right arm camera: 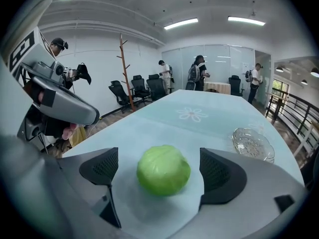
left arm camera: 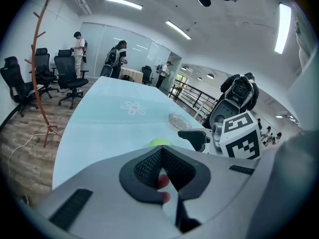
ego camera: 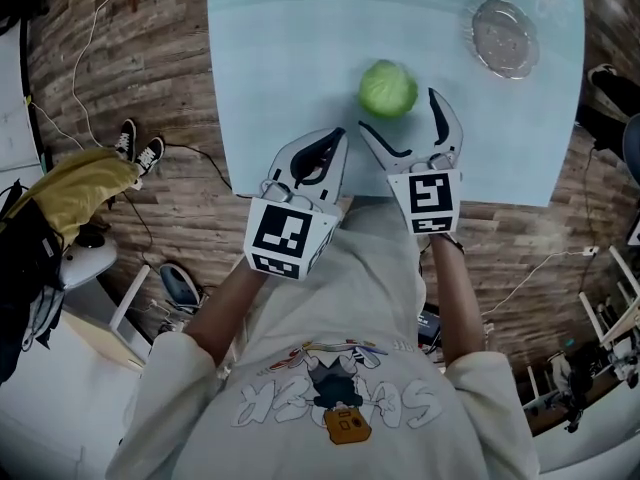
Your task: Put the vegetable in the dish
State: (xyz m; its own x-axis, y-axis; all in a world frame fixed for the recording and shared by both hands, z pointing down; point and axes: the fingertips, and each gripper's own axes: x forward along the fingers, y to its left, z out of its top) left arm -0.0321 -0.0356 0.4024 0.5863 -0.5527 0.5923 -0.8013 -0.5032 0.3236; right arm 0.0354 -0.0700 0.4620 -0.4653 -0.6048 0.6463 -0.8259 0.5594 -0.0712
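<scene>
My right gripper [ego camera: 396,108] has its two jaws spread wide apart. The round green vegetable [ego camera: 388,89] sits on the table right in front of them, in line with the gap. In the right gripper view, it [right arm camera: 163,170] shows in the middle, with one dark pad on each side. The pads are not touching it.

My left gripper [ego camera: 338,136] is just beside the right one, at the near edge of the table. Its jaws are pressed together and there is nothing between them. In the left gripper view, the top of the vegetable [left arm camera: 159,142] peeks over the closed jaws.

The table [ego camera: 290,68] has a light blue top with a white flower drawn on it. The dish [ego camera: 505,36] is clear glass. It sits farther back on the table, to the right, well apart from the vegetable, and I cannot see anything in it. In the right gripper view, the dish [right arm camera: 252,143] shows past my right jaw.

Around the table is a wooden floor [ego camera: 180,198]. A pair of black shoes [ego camera: 138,146] lies on it to my left.
</scene>
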